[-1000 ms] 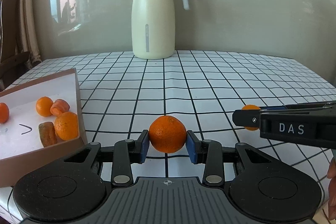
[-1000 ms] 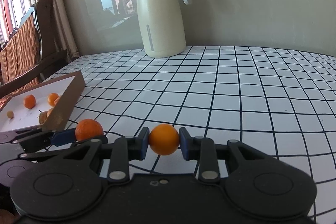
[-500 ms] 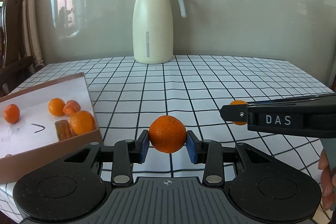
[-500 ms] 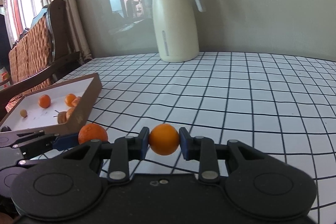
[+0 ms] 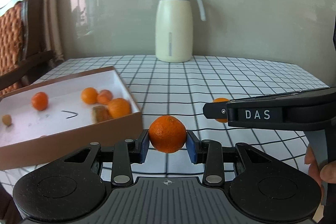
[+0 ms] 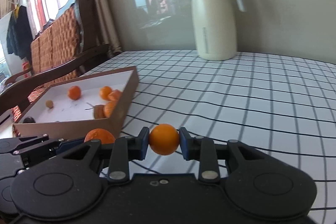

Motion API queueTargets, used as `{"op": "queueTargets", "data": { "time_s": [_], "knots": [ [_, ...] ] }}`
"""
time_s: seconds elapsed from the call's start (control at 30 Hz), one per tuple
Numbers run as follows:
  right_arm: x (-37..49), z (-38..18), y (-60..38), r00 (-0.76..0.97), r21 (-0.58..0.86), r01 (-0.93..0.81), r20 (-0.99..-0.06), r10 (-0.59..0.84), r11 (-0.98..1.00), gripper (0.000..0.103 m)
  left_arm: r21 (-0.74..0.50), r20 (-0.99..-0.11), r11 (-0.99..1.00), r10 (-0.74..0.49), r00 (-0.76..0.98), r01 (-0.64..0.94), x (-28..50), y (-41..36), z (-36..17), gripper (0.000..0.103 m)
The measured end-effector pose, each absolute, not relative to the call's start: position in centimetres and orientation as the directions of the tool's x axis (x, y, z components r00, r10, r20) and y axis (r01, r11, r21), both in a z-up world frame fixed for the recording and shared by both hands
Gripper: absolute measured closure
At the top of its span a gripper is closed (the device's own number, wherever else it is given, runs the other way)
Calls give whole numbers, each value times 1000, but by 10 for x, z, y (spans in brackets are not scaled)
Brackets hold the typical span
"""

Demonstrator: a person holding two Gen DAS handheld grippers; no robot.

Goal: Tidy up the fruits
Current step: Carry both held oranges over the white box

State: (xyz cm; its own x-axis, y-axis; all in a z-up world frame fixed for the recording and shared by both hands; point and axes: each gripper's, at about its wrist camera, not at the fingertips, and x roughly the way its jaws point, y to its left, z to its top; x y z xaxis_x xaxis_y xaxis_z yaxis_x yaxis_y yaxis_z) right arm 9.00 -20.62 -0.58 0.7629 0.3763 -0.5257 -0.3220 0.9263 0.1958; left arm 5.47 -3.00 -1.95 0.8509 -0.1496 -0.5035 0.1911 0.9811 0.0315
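My left gripper (image 5: 167, 145) is shut on a dimpled orange (image 5: 167, 134), held above the checked tablecloth just right of the box's near corner. My right gripper (image 6: 164, 143) is shut on a smaller smooth orange (image 6: 164, 139). In the left wrist view the right gripper (image 5: 218, 110) comes in from the right with its orange (image 5: 219, 101) partly hidden. In the right wrist view the left gripper's orange (image 6: 99, 136) shows at lower left. A brown box (image 5: 88, 135) with a white floor holds several oranges and small fruits.
A cream thermos jug (image 5: 173, 24) with a grey lid stands at the far edge of the table (image 5: 231, 81), by the wall. A wooden chair (image 6: 63, 39) with woven cushions stands past the table's left side. A hand (image 5: 315, 163) grips the right tool.
Both grippers have carried their oranges left toward the box, which now sits larger and nearer the middle in both views. Grips are unchanged.
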Motion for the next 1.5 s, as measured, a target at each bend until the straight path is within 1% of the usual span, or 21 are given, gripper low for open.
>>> {"op": "queueTargets", "data": {
  "time_s": [0.3, 0.7, 1.13, 1.5],
  "knots": [
    [91, -1, -177, 750, 205, -383, -500, 433, 901, 81, 4, -477, 994, -96, 874, 111, 46, 6, -14, 65],
    [92, 8, -144, 751, 213, -452, -433, 499, 866, 81, -23, -441, 1000, -15, 897, 6, 44, 45, -7, 65],
    [99, 14, -119, 761, 219, -477, -381, 524, 851, 81, -67, -421, 989, 89, 903, -129, 47, 95, -4, 65],
    [107, 14, -104, 774, 230, -475, -351, 528, 849, 81, -70, -407, 975, 163, 899, -209, 48, 125, -1, 65]
  ]
}}
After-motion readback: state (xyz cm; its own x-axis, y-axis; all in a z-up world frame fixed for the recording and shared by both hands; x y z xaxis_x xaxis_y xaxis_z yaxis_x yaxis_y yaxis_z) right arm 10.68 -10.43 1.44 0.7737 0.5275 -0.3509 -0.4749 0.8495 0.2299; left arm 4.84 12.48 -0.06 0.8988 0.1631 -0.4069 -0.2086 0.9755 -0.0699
